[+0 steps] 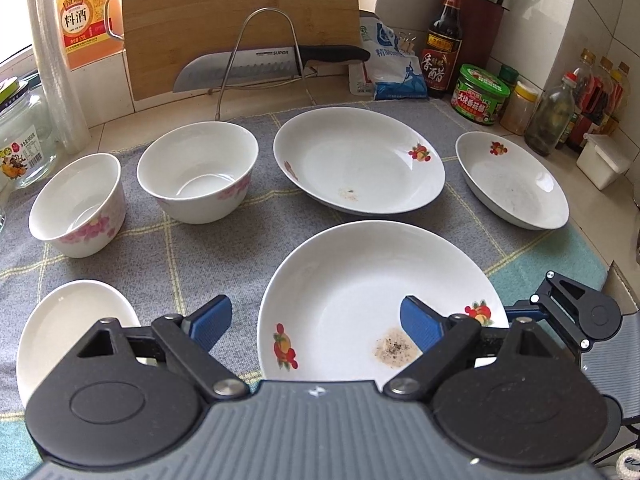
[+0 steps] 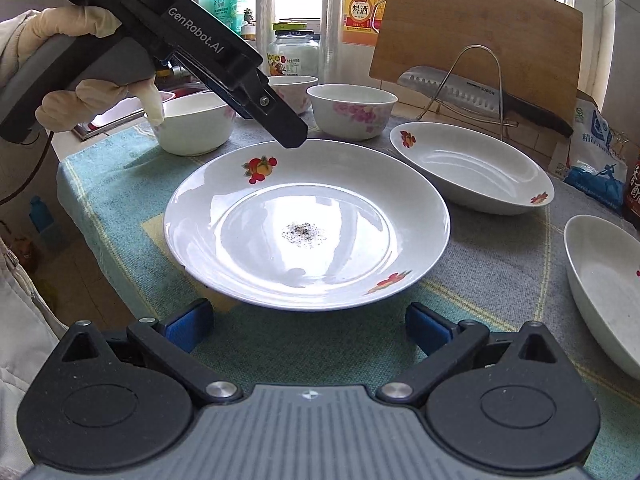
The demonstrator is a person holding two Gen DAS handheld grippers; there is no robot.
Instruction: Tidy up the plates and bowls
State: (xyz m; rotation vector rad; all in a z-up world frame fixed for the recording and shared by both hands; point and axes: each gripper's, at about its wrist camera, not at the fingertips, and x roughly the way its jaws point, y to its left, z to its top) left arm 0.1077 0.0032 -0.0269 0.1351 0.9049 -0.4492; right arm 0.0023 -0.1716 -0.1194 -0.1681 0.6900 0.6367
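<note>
Right gripper (image 2: 308, 330) held released, nothing grasped, just short of white fruit-print ceramic plate (image 2: 306, 224) at near edge of grey-teal checked cloth (image 2: 120, 184). Left gripper (image 1: 316, 322) likewise released above plate. Step judged: approach before first stacking; next, rim pinch needed.

Left gripper (image 2: 298, 142) is showing black casing lettered "GenRobot.AI"; blue pads (image 1: 212, 322), silver screws; cream glove (image 2: 96, 102) is covering the hand.
</note>
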